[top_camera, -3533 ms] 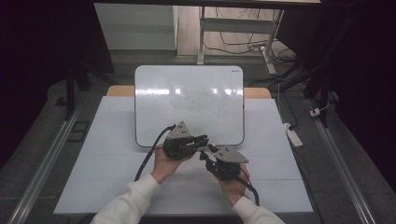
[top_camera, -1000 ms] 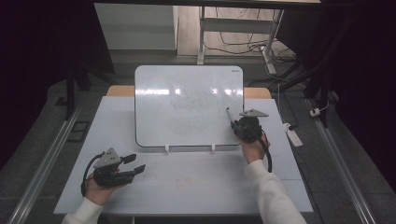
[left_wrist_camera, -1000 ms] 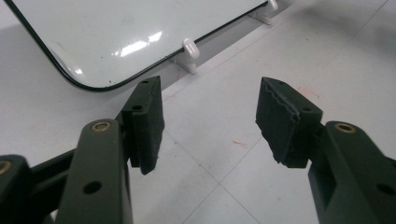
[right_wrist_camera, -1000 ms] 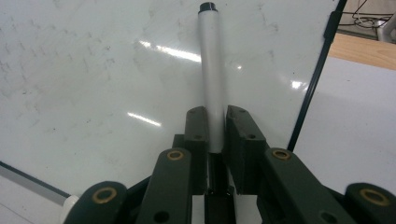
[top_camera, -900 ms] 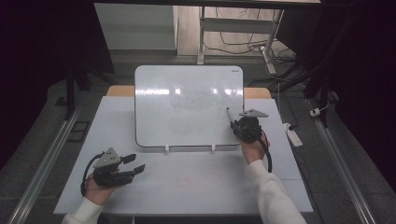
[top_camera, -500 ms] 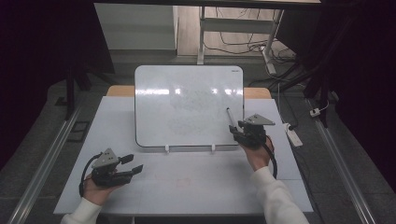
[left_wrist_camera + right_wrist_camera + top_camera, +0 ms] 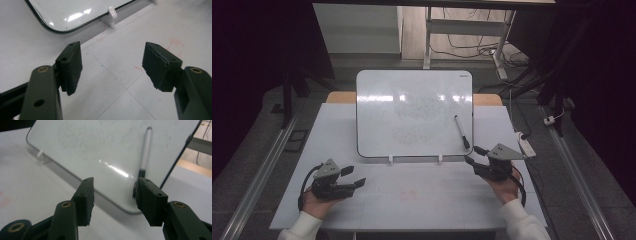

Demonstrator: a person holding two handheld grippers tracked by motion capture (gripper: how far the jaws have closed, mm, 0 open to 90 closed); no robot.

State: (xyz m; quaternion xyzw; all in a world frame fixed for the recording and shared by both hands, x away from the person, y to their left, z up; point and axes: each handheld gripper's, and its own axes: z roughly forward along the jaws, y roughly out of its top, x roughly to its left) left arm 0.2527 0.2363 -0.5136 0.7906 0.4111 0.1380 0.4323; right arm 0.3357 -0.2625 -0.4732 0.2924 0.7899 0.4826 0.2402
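High view: the right claw (image 7: pixel 475 155) now sits at the lower right of the frame, just below the bottom right corner of the whiteboard (image 7: pixel 412 110). Half a second ago it was higher, against the board's right edge with the marker at its tip; now the marker (image 7: pixel 461 131) lies alone on the board's lower right part, apart from the claw. The left claw (image 7: pixel 353 177) at the lower left has hardly shifted over the last second. Three and a half seconds ago both claws were together at the middle of the counter (image 7: pixel 412 200), just below the board.

The faint smudged writing on the board is too pale to read. In the right gripper view the marker (image 7: pixel 146 150) is blurred, and its dark lower end runs behind the right-hand jaw, so that end is hidden. In the left gripper view the whiteboard (image 7: pixel 75 12) is cut off at the top of the frame; one of its white feet (image 7: pixel 112 15) shows at the top centre.

The right claw (image 7: pixel 113 195) stands wide open and holds nothing, its jaws framing the board's lower edge and the marker's end beyond. The left claw (image 7: pixel 112 67) is also spread wide, empty, above the bare white counter (image 7: pixel 120 82) with faint red marks.
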